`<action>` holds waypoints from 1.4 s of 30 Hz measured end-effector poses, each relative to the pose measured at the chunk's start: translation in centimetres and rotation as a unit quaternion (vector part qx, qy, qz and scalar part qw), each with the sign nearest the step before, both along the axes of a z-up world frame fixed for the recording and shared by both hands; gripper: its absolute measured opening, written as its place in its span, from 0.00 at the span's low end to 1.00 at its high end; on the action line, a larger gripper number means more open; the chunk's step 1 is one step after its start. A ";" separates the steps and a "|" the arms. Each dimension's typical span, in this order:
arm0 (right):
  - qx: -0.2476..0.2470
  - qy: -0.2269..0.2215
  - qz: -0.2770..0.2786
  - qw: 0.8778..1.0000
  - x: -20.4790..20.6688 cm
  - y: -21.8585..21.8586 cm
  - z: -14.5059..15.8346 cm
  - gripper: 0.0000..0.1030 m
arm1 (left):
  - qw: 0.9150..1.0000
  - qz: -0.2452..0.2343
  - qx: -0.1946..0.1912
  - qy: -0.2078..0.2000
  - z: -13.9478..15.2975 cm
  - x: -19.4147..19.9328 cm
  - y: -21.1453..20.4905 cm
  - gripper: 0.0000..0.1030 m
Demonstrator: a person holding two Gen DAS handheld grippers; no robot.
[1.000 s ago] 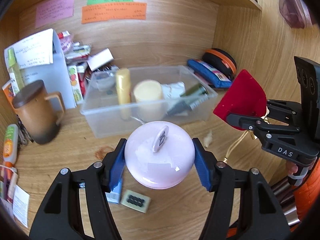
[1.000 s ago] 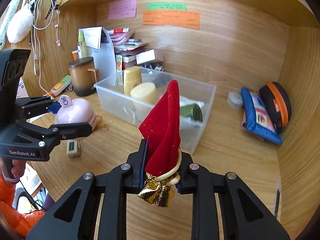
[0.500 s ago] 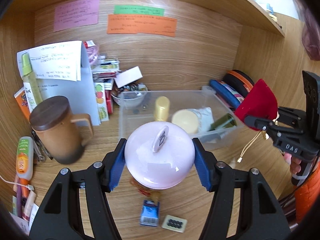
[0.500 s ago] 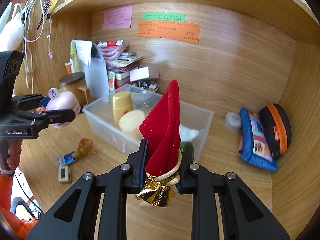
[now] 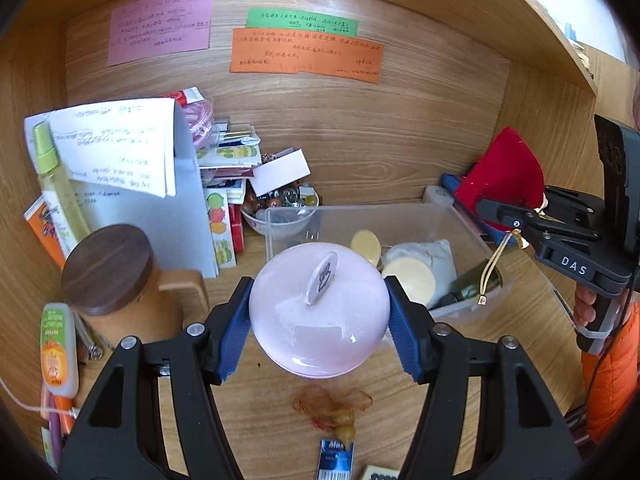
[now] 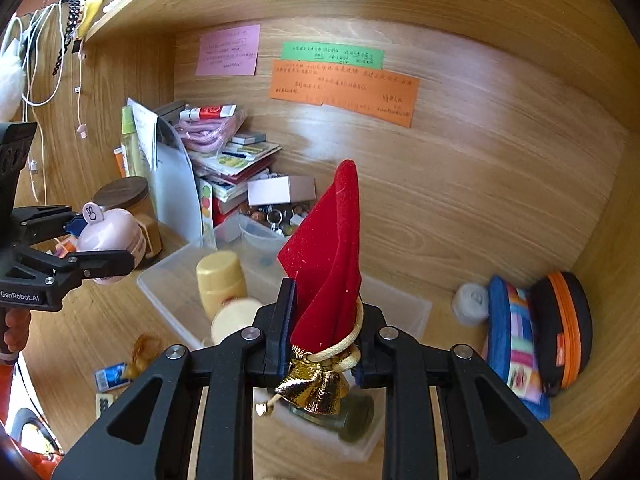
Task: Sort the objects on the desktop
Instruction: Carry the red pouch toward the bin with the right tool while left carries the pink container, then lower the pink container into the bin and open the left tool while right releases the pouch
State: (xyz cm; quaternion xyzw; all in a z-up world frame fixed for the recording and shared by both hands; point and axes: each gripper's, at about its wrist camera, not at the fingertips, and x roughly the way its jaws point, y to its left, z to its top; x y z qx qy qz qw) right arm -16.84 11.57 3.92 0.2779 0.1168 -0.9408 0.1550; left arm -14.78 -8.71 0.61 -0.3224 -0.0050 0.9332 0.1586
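Observation:
My left gripper [image 5: 319,320] is shut on a round pink dome-shaped object [image 5: 319,312] with a small tag on top, held above the desk just in front of the clear plastic bin [image 5: 460,216]. It also shows in the right wrist view [image 6: 108,240]. My right gripper [image 6: 324,332] is shut on a red velvet pouch [image 6: 328,256] with a gold cord and gold neck, held above the bin's right part. The pouch also shows in the left wrist view [image 5: 504,172]. The bin [image 6: 168,280] holds yellow bottles, a white packet and a dark green bottle.
A brown lidded mug [image 5: 116,280], papers and a book stack stand at the left. An amber mesh wrapper [image 5: 332,404], a blue packet [image 5: 335,460] and a small tile lie on the desk front. A blue pouch [image 6: 516,340] and orange-black case [image 6: 564,324] sit at the right wall.
Both grippers have risen and moved forward toward the bin, each still holding its object. The red pouch now hangs over the bin's right part.

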 end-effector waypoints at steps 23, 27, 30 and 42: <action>0.036 -0.074 -0.003 0.997 -6.7 0.8 -5.6 0.20 | 0.998 -0.014 -0.009 -0.062 -1.4 -8.6 2.1 0.61; 0.037 -0.083 -0.001 0.996 -7.2 0.9 -6.4 0.20 | 0.997 -0.015 0.002 -0.072 -1.6 -9.4 2.0 0.61; 0.040 -0.088 0.001 0.995 -7.3 0.7 -6.9 0.20 | 0.997 -0.012 0.000 -0.077 -1.7 -10.0 2.0 0.61; 0.076 -0.094 0.017 0.993 -7.0 -0.4 -7.8 0.22 | 0.989 -0.045 0.021 -0.137 -3.8 -12.1 3.3 0.61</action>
